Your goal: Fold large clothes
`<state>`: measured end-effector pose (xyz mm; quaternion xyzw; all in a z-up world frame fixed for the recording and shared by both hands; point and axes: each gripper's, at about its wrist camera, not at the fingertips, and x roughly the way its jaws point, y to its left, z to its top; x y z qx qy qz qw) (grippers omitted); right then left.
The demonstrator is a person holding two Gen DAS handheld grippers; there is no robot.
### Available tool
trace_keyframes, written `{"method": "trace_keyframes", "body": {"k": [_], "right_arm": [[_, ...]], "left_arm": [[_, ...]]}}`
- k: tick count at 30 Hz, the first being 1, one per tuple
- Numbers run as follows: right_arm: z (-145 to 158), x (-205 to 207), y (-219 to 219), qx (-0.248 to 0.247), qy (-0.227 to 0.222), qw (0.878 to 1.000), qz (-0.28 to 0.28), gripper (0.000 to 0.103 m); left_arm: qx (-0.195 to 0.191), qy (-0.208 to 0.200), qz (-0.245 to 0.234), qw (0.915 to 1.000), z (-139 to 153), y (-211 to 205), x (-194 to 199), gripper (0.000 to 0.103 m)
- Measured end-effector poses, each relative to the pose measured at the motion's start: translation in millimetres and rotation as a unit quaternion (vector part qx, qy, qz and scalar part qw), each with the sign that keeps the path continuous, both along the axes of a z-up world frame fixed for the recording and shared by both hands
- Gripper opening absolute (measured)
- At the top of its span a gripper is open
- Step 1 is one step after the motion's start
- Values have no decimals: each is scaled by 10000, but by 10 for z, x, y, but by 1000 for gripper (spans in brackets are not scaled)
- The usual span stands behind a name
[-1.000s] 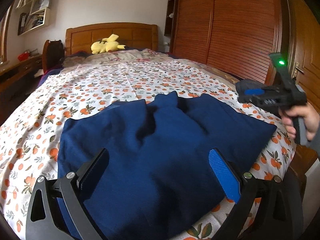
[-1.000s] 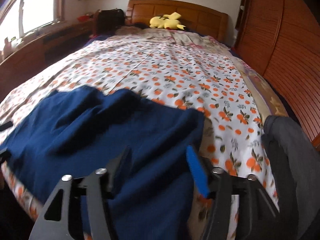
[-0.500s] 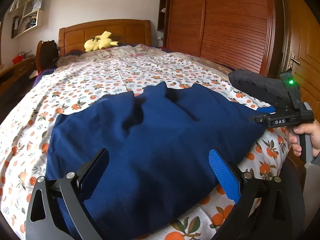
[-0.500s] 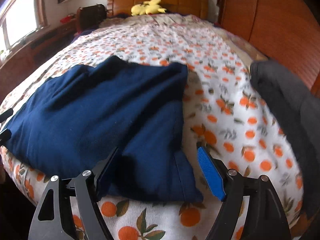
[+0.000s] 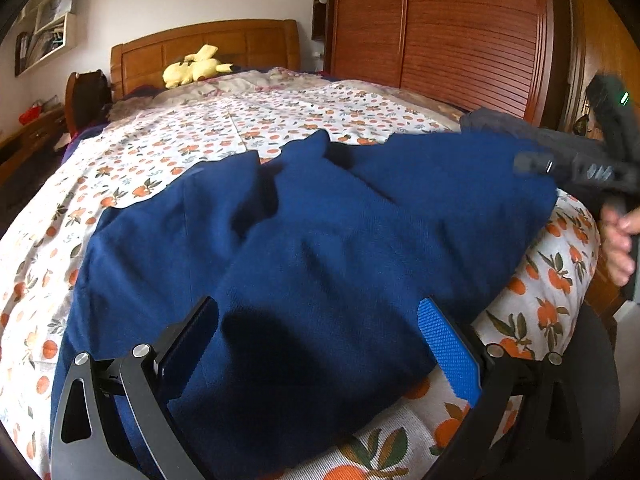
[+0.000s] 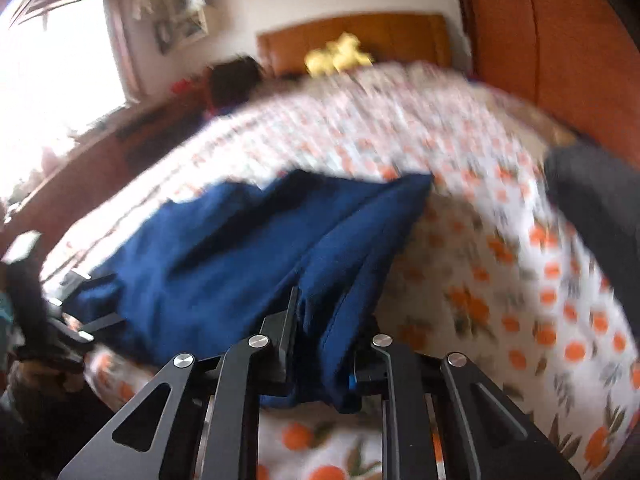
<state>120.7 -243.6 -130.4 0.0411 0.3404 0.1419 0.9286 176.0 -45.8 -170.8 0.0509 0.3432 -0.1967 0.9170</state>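
R gripper (image 6: 320, 344) is closing its jaws on the near corner of the navy garment (image 6: 224, 256), cloth bunching between the pads (blurry, but fabric is clearly pinched there), prob. to get a hold for the next fold. L gripper (image 5: 320, 348) is hanging wide open over the near hem, gripping nothing, likely lining up its own corner. Garment is lying spread across the foot of the orange-print bedspread (image 5: 280, 120), w/ a dark grey item (image 6: 592, 208) beside it.

Left claw (image 5: 320, 344) agape, right claw (image 6: 320, 344) closing
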Motion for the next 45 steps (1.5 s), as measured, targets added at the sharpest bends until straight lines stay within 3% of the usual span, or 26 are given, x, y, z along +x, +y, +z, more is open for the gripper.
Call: {"method": "trace_keyframes", "body": {"k": [3,16,31,36,40,42,43,45], "right_arm": [[187,4,157,-36,-223,9997,122,16],[495,136,646,-102,-414,9971,634,14],[738,292,2195,-211,-751,9771,1979,11],[631,357,2749,-76,-451,9656,2561,12],[375,387,3023,-191,52,9598,2799,20],[349,362,3067,-244,63,9594,2810,25],[380,352,3055,-175,27,9599,2796,36],[470,345,3002,-143,-70,9621,2721,38]], "left_arm": [[-8,65,-14,10000,-27,-4,20,100],[-285,-191,175,9993,209,295,-102,100],[-532,-362,1073,9921,354,1376,-396,100],[-621,-389,1342,9882,379,1710,-509,100],[-678,-415,1487,9857,413,1878,-565,100],[-706,-441,1519,9849,437,1921,-583,100],[-720,-456,1525,9846,450,1936,-593,100],[-736,-480,1529,9843,472,1933,-606,100]]}}
